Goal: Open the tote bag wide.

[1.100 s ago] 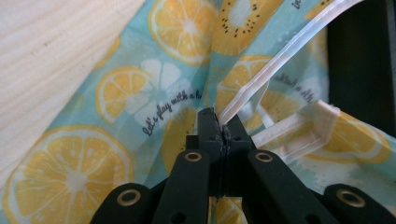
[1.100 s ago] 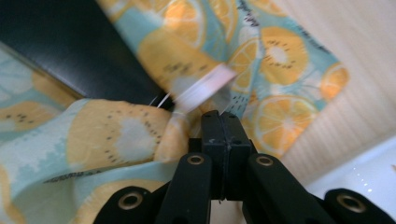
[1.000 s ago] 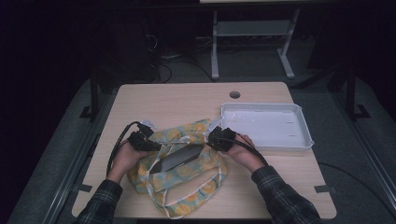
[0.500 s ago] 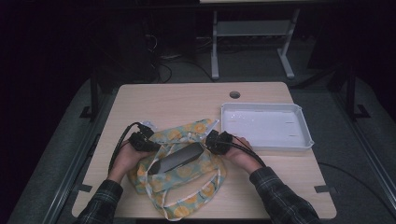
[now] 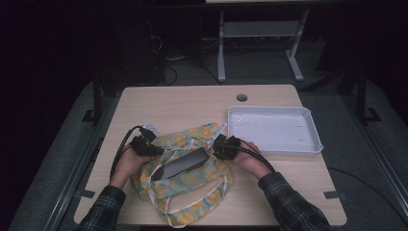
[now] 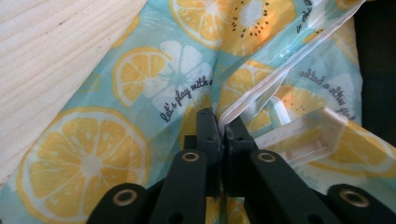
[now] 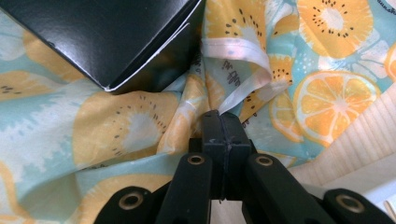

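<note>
High view: little has changed over the last second; the black box (image 5: 182, 164) stays half inside the fruit-print bag (image 5: 192, 192), just left of the white tray (image 5: 274, 129). Left gripper (image 6: 221, 133) jaws just eased slightly yet pinch the bag's hem; right gripper (image 7: 221, 127) stays clamped on bag fabric, so the mouth's held open. Count: one bag, one box, one tray, two grippers.

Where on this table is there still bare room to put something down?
The far strip behind the bag, left of the tray, is bare up to the hole. The front right corner below the tray is bare too. The front middle is crowded: bag, box, both hands.
</note>
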Tool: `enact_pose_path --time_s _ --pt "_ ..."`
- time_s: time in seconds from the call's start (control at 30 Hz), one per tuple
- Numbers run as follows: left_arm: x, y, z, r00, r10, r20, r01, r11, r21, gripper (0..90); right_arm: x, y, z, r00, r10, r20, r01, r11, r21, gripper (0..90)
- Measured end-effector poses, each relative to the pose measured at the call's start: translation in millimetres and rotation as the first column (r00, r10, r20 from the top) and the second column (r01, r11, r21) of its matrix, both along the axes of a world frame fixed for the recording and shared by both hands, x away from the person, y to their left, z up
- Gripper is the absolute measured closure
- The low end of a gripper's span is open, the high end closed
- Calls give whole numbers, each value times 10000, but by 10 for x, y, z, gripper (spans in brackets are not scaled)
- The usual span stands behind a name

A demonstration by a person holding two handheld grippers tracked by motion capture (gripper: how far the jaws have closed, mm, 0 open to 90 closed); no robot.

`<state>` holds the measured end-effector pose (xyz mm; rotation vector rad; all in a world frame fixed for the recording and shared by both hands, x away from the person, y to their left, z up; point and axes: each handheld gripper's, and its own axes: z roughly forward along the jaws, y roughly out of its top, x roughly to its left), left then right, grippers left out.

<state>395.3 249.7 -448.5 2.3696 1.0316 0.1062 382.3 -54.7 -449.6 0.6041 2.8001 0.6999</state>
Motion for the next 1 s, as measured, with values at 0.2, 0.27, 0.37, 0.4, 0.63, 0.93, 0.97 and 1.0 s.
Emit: enact_pose_path --time_s 0.2,0.27,0.37,0.4,0.63,0.93,0.97,1.0 --pt "-4 49 16 9998 120 142 -116 9995 -282 707 7 -47 16 9998 -134 -128 137 9995 271 818" --pt "-9 76 40 9996 201 201 -191 9986 -495 635 13 -78 41 9997 -190 -138 196 9987 480 781" --pt "-26 104 101 9990 325 316 -294 9950 -951 545 10 -126 89 9996 -238 -145 249 9965 797 709" --pt "-33 108 124 9982 380 467 -327 9935 -1095 526 1 -137 106 9994 -316 -171 331 9951 935 686" --pt "-79 152 337 9952 290 934 -126 9851 -1714 411 -43 -222 224 9991 -413 -17 411 9879 1494 567" --pt "-230 222 620 9916 295 1257 -4 9742 -2256 380 -105 -306 375 9989 -473 52 453 9788 1999 517" --pt "-255 228 644 9917 306 1250 -12 9735 -2288 380 -118 -313 385 9989 -467 48 448 9784 2018 514" --pt "-301 234 677 9919 261 1240 40 9716 -2365 386 -126 -321 390 9991 -426 61 404 9782 2037 510"
